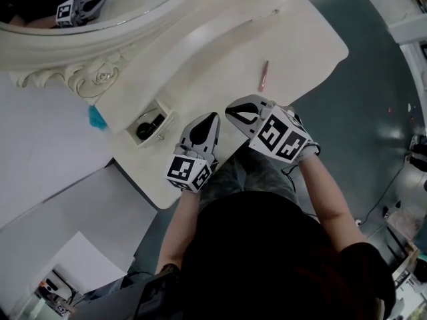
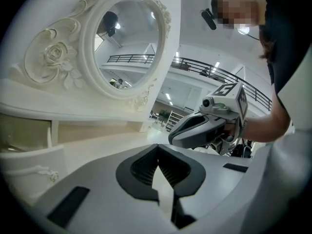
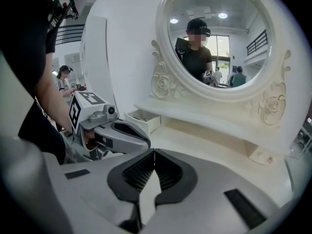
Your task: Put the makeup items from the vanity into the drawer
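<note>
A slim pink makeup tube (image 1: pixel 264 75) lies on the cream vanity top (image 1: pixel 220 52), to the right of centre. A small drawer (image 1: pixel 162 115) stands pulled out at the vanity's left, with a dark round item (image 1: pixel 145 131) inside; the drawer (image 3: pixel 142 120) also shows in the right gripper view. My left gripper (image 1: pixel 213 116) hovers at the vanity's front edge just right of the drawer, jaws shut and empty (image 2: pixel 157 147). Close beside it, my right gripper (image 1: pixel 229 111) is shut with nothing in it (image 3: pixel 154 151). The tube lies beyond it.
An oval mirror in a carved cream frame (image 1: pixel 80 42) rises along the vanity's back. A teal object (image 1: pixel 97 117) sits left of the drawer. White panels (image 1: pixel 60 179) stand at the left and dark floor (image 1: pixel 373 79) lies to the right. The person's lap is below both grippers.
</note>
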A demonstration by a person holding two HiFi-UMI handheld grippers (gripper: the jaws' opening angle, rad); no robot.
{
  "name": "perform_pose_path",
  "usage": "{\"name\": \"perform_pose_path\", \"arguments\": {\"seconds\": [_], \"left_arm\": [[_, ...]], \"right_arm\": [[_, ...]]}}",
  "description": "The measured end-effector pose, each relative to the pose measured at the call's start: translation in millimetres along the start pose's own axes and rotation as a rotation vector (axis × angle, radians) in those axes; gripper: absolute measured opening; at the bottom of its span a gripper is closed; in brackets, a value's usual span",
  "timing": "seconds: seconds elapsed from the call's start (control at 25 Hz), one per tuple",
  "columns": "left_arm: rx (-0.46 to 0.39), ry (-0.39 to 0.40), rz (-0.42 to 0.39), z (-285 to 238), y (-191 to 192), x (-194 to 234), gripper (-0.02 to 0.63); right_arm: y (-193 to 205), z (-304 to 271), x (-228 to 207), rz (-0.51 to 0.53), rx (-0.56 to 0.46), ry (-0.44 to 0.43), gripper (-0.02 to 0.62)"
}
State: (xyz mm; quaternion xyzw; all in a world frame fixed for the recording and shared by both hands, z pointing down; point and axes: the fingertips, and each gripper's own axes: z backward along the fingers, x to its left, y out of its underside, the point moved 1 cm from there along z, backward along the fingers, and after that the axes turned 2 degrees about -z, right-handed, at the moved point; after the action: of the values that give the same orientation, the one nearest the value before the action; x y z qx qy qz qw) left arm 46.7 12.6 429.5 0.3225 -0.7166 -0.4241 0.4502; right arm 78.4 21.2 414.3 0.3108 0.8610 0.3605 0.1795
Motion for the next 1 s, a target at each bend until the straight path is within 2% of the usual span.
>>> {"name": "perform_pose_path", "arguments": {"seconds": [0.48, 0.64, 0.76, 0.84, 1.0], "left_arm": [[0.060, 0.121, 0.001, -51, 12, -35, 0.012], [0.069, 0.146, 0.009, -64, 15, -44, 0.012], [0.078, 0.118, 0.010, -72, 18, -41, 0.012], [0.077, 0.084, 0.012, -77, 19, -34, 0.012], [0.042, -0.041, 0.037, -87, 17, -26, 0.012]], "right_arm": [[51, 37, -33, -0.133, 0.001, 0.094, 0.021], [73, 46, -53, -0.149, 0.048, 0.143, 0.023], [93, 50, -78, -0.087, 0.115, 0.164, 0.025], [104, 49, -96, -0.026, 0.160, 0.146, 0.025], [116, 45, -130, 0.161, 0.253, 0.031, 0.026]]}}
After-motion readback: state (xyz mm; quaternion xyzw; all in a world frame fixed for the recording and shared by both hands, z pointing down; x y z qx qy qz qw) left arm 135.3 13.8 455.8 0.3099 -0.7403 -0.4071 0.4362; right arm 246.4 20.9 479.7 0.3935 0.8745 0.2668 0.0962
